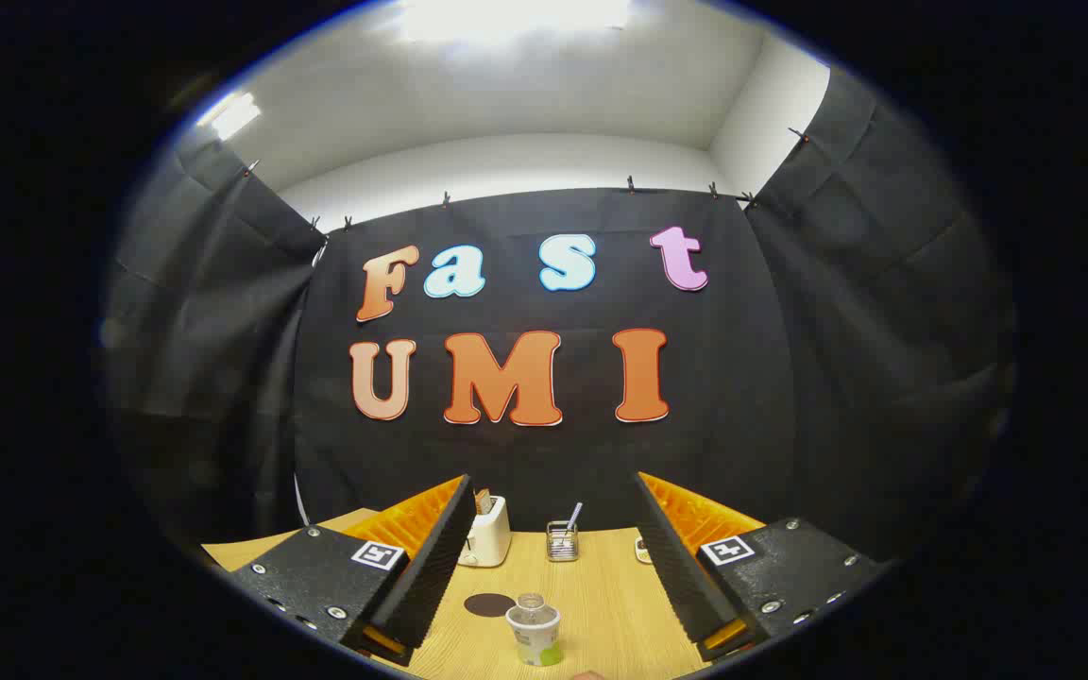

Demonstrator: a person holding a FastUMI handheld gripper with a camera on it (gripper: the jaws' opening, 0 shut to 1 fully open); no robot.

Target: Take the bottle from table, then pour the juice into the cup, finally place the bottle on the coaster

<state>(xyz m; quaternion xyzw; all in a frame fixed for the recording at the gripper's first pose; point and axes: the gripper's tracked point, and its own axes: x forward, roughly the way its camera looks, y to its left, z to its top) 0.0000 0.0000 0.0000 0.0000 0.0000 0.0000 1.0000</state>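
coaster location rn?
In the gripper view the coaster lies flat on the wooden table, between the open gripper fingers nearer the left one, just beside the cup and in front of the toaster.

The gripper (553, 557) holds its fingers (431, 557) wide apart above the wooden tabletop (601, 586), and between them stand a white cup (535, 635), a clear bottle (531, 602) just behind it, a dark round coaster (489, 604), and farther back a toaster (487, 531).
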